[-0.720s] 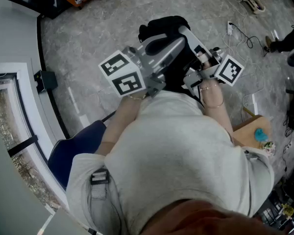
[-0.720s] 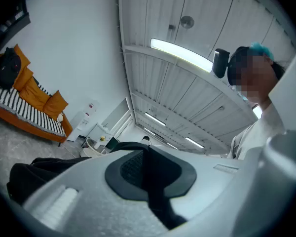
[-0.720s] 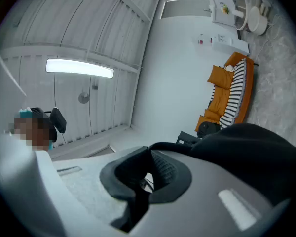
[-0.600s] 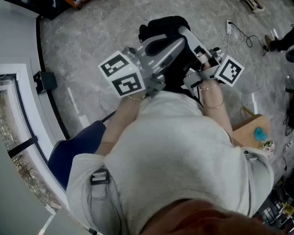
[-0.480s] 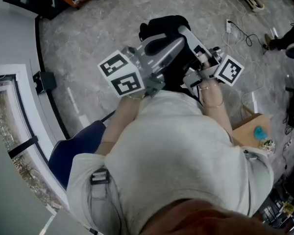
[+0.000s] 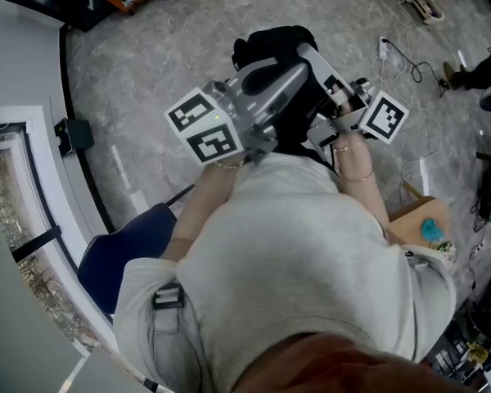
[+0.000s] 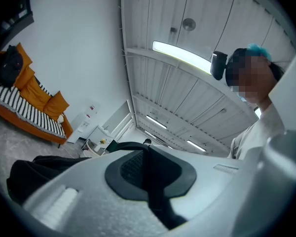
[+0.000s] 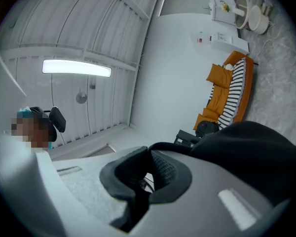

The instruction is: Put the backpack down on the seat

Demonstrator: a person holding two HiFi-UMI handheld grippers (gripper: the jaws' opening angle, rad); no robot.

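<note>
Grey marbled floor [image 6: 147, 56] lies beneath the black fabric backpack [image 6: 274, 43], which hangs well apart from the blue padded seat [image 6: 123, 248]. The left gripper [image 7: 148, 152] and right gripper [image 8: 149, 157] are each clamped on its straps. Step in hand: carrying. Next: swing the backpack over the seat, then lower it.

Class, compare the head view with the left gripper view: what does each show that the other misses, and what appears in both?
Only the head view shows the blue seat and the cables on the floor. Only the left gripper view shows the ceiling light strip. Both show the black backpack and the left gripper, whose jaws are shut on the backpack's strap.
</note>
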